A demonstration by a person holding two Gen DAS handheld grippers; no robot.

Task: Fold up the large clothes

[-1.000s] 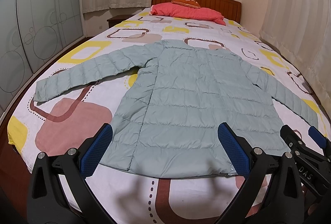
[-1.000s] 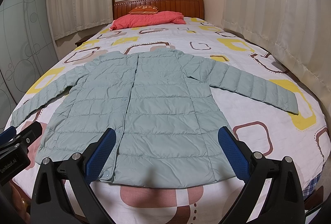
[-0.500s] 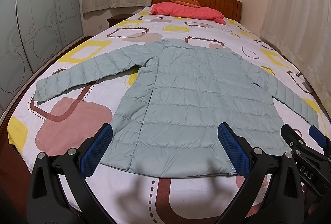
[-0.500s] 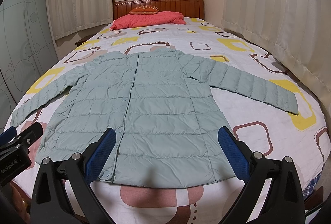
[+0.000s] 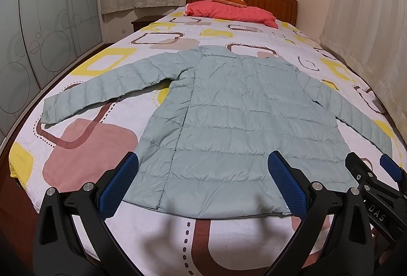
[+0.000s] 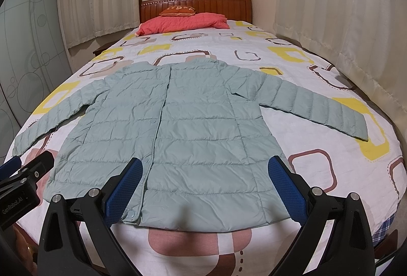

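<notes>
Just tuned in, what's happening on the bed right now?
A person holds two grippers above the foot of the bed. A pale green puffer jacket lies flat on the patterned sheet, closed down the front, both sleeves spread out to the sides. The left gripper and the right gripper both hover open near the hem, touching nothing. No fold has been made yet.

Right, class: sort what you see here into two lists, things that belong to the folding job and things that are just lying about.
Belongs to the job:
- pale green puffer jacket, spread flat on the bed
- left gripper, open
- right gripper, open

Just lying about:
- pink folded quilt
- orange cushion
- patterned bedsheet
- curtains
</notes>
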